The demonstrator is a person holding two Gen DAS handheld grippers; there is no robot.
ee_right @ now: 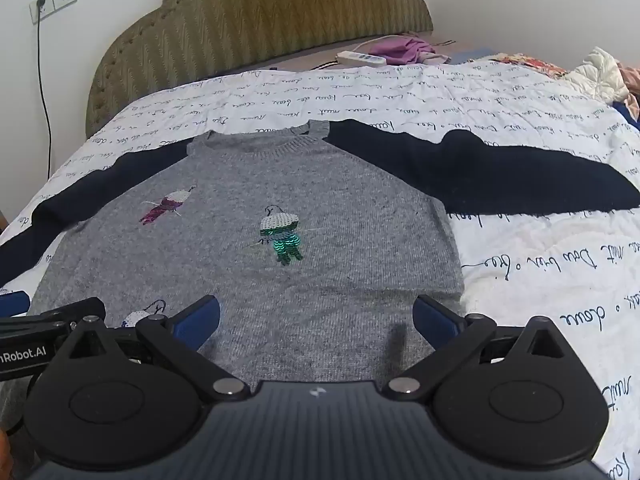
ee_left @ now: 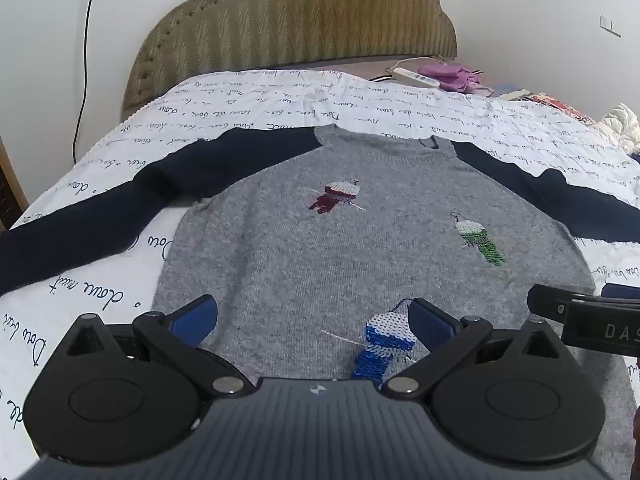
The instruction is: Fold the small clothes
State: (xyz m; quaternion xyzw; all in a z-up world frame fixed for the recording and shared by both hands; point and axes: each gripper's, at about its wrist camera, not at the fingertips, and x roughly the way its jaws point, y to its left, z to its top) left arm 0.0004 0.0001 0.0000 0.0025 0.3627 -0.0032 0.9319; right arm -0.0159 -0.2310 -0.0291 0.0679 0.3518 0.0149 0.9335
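A grey sweater (ee_left: 360,248) with navy sleeves lay flat on the bed's script-printed quilt (ee_left: 280,96), collar toward the headboard (ee_left: 300,20). The left gripper (ee_left: 314,320) and right gripper (ee_right: 316,318) hovered over the sweater's hem, both spread wide, holding nothing.

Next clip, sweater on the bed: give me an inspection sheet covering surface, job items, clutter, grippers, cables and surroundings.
Surface: bed with white script-printed quilt, slightly rumpled.
Job's things: grey sweater with navy sleeves lying flat, front up, both sleeves spread outward; three sequin figures on the chest. Nothing folded yet.
Clutter: purple cloth and white remote-like bar near the headboard; crumpled white fabric and patterned items at the far right.
Grippers: left gripper and right gripper both open, hovering over the sweater's hem, holding nothing.
Cables: black cord hanging from a wall socket.
Surroundings: olive tufted headboard, white walls.
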